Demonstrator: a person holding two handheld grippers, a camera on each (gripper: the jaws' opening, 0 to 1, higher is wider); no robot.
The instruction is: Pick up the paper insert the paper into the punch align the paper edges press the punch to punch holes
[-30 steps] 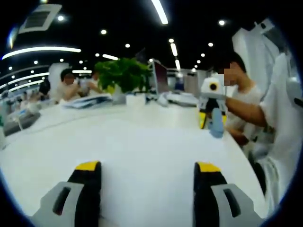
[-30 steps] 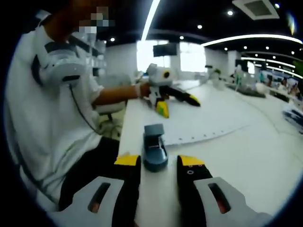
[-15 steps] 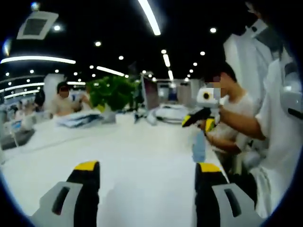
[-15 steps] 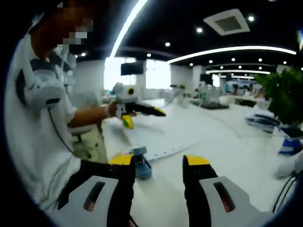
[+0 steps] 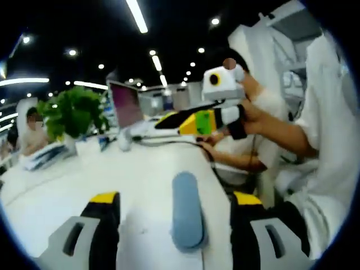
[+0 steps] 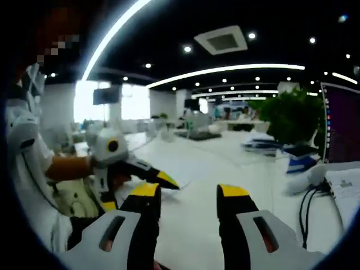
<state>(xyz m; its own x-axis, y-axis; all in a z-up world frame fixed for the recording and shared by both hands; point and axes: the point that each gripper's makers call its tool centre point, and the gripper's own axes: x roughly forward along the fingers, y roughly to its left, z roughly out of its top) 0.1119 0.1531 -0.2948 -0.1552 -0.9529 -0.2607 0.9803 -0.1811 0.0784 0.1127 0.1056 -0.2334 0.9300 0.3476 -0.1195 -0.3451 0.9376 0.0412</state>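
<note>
Blue hole punch (image 5: 187, 216), one, lies on the white worktop (image 5: 140, 185) between the left tool's (image 5: 176, 198) wide-spread jaws. Right tool (image 6: 188, 191) gapes empty. No legible writing.

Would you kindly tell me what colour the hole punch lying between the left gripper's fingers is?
The oblong hole punch is blue-grey, shown best in the left gripper view.

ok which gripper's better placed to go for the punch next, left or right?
Left, probably. The blue punch lies on the white table between the left gripper's open jaws in its own view. The right gripper, also open, faces bare tabletop.
</note>
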